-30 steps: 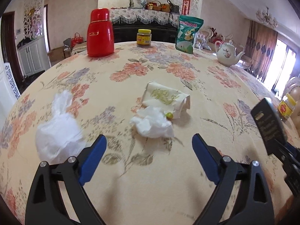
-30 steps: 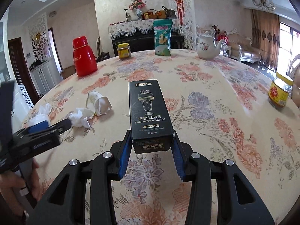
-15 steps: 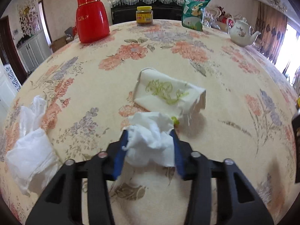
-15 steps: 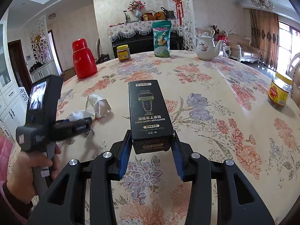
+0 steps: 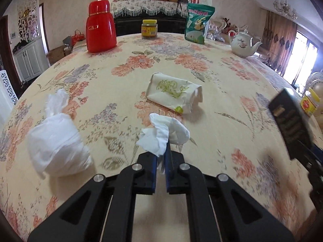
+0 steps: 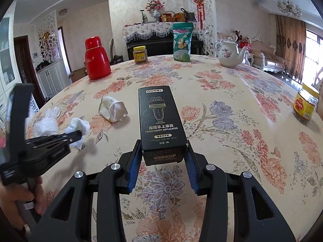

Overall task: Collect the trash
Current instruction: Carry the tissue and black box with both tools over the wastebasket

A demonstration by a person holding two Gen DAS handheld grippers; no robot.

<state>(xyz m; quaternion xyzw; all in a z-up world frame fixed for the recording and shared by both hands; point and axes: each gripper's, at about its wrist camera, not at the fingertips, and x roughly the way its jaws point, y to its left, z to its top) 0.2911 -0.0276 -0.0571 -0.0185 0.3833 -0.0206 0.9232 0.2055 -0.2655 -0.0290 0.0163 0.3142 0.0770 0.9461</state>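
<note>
Left of the closed jaws of our left gripper (image 5: pixel 160 157) we note a knotted white plastic bag (image 5: pixel 57 147) lying on the floral tablecloth (image 5: pixel 222 76), well clear of the grip. Between those jaws, nearly shut, we hold the crumpled tissue (image 5: pixel 163 134) by its near edge only; most of it stands free ahead of the tips. Beyond the tips lies a folded paper wrapper (image 5: pixel 174 93), apart from the tissue. We judge the pinch shallow: we should hold pressure and lift gently so the tissue does not tear or slip. Further right, our right gripper (image 6: pixel 161 159) clamps the black box (image 6: pixel 159 121) by its near end, jaws partly open around its width, box projecting forward above the cloth.
</note>
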